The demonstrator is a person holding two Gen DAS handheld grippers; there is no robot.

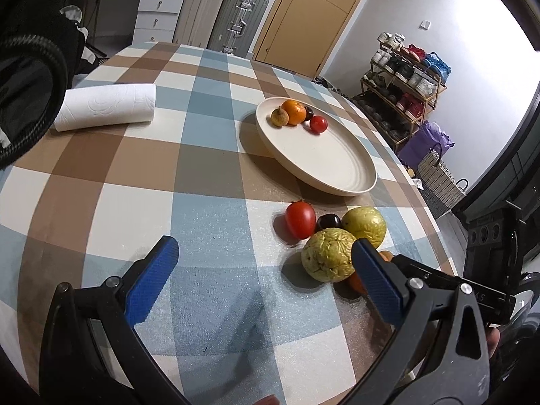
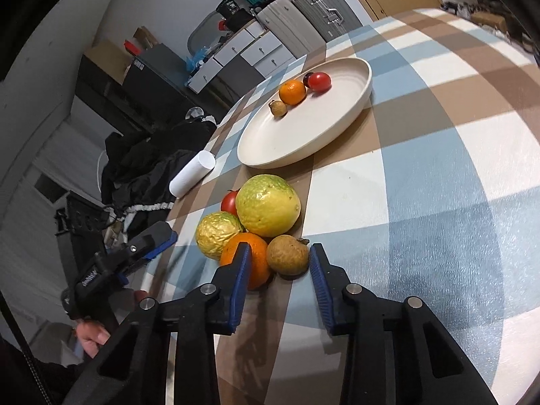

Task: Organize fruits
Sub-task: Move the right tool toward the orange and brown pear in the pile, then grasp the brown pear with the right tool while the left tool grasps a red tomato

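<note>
Fruits lie in two groups on the checked tablecloth (image 1: pixel 209 155). On the cream plate (image 1: pixel 337 168) at the far side sit a small brown fruit (image 1: pixel 279 116), an orange (image 1: pixel 294 112), a dark cherry (image 1: pixel 309 112) and a red tomato (image 1: pixel 318 124), all close together.

Near the plate's near rim, a loose cluster rests on the cloth: a red tomato (image 1: pixel 299 219), a dark cherry (image 1: pixel 328 222), two wrinkled green-yellow fruits (image 2: pixel 268 205) (image 2: pixel 216 234), an orange (image 2: pixel 251 260) and a brown round fruit (image 2: pixel 288 254).

The left gripper (image 1: pixel 266 260) is spread wide and holds nothing, its right finger just in front of the nearer green fruit.

The right gripper (image 2: pixel 280 266) is parted around the brown round fruit, with visible gaps at the pads; it grips nothing.

A paper towel roll (image 1: pixel 108 106) lies at far left.
</note>
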